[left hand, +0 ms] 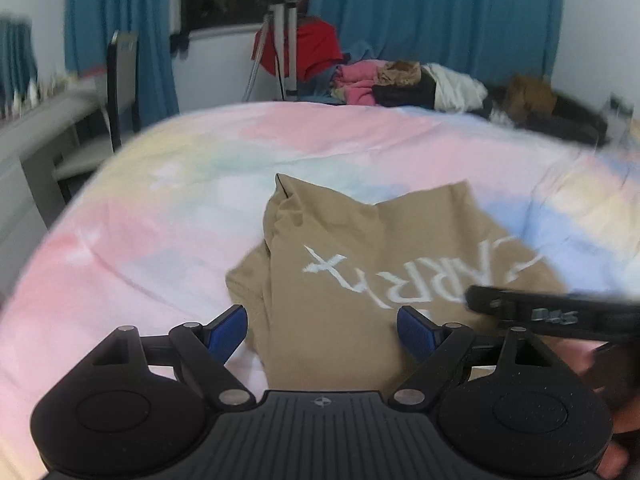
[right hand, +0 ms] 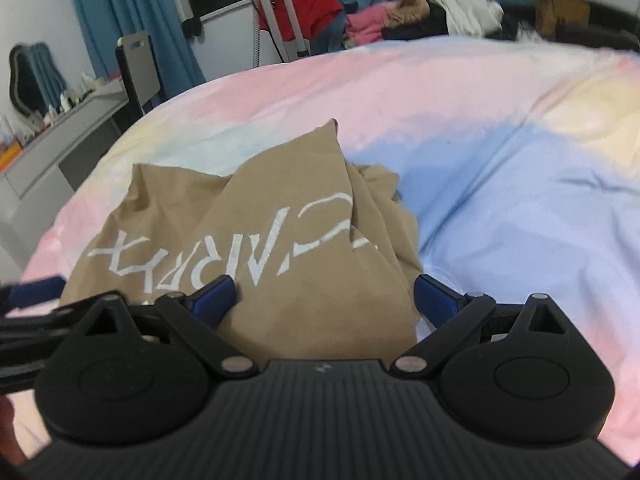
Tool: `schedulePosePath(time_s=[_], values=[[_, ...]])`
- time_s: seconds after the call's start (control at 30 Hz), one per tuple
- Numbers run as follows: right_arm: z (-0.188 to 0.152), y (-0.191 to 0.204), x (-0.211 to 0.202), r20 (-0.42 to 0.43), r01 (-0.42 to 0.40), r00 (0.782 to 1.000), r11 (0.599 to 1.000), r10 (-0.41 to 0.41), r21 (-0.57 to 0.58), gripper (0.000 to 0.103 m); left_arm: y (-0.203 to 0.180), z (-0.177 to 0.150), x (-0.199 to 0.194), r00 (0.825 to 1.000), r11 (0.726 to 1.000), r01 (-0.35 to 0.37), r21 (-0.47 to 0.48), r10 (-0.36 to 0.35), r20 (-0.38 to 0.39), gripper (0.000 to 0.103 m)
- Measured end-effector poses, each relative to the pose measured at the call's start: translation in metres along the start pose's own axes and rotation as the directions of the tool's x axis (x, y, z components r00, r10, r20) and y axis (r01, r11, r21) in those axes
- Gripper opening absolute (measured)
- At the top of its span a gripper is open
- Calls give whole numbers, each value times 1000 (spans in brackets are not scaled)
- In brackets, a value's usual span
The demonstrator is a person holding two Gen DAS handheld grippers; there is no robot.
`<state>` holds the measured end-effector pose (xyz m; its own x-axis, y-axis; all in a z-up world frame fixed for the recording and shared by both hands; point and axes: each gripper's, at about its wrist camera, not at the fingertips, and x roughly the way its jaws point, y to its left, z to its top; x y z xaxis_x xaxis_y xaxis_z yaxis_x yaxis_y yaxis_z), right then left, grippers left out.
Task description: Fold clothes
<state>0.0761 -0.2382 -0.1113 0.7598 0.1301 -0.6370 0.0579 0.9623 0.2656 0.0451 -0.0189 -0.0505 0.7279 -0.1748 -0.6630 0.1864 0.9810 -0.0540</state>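
A tan shirt [left hand: 352,248] with white lettering lies crumpled on the pastel bedspread [left hand: 160,208]. My left gripper [left hand: 322,330] is open, its blue pads either side of the shirt's near edge, holding nothing. In the right wrist view the same shirt [right hand: 280,224] lies bunched, and my right gripper [right hand: 324,300] is open just above its near edge, holding nothing. The right gripper also shows as a blurred black bar at the right of the left wrist view [left hand: 552,312].
A pile of mixed clothes [left hand: 400,80] lies along the bed's far edge. A tripod [left hand: 280,40] and a red garment [left hand: 316,48] stand behind it before blue curtains. A chair [left hand: 120,92] and a grey desk [left hand: 40,128] stand left of the bed.
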Motion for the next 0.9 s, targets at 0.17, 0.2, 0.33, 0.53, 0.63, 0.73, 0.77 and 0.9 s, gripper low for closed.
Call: schedulePosePath(time_s=[0.17, 0.2, 0.33, 0.53, 0.63, 0.73, 0.77, 0.9], values=[[-3, 0, -3, 0, 3, 1000, 1000, -3, 9, 98, 23, -7, -35, 985, 962, 167, -218, -172, -5, 86], [-3, 1, -3, 0, 5, 1000, 1000, -5, 7, 98, 30, -10, -36, 977, 941, 201, -274, -213, -14, 86], [-1, 0, -2, -4, 2, 1000, 1000, -2, 16, 98, 54, -22, -16, 935, 821, 262, -508, -346, -77, 84], [-1, -1, -1, -8, -1, 1000, 1000, 1, 29, 98, 82, -40, 23, 898, 632, 254, -733, -436, -65, 76], [-1, -2, 0, -11, -1, 1000, 999, 2, 40, 98, 89, -45, 32, 898, 571, 251, -781, -438, -32, 70], [0, -3, 0, -12, -2, 1000, 999, 3, 51, 98, 93, -47, 35, 906, 536, 262, -802, -423, 13, 56], [0, -3, 0, -10, -2, 1000, 998, 3, 56, 98, 93, -47, 34, 907, 532, 270, -802, -420, 26, 50], [10, -7, -23, 79, -29, 997, 992, 19, 124, 98, 89, -39, 18, 898, 541, 365, -757, -419, 134, 35]])
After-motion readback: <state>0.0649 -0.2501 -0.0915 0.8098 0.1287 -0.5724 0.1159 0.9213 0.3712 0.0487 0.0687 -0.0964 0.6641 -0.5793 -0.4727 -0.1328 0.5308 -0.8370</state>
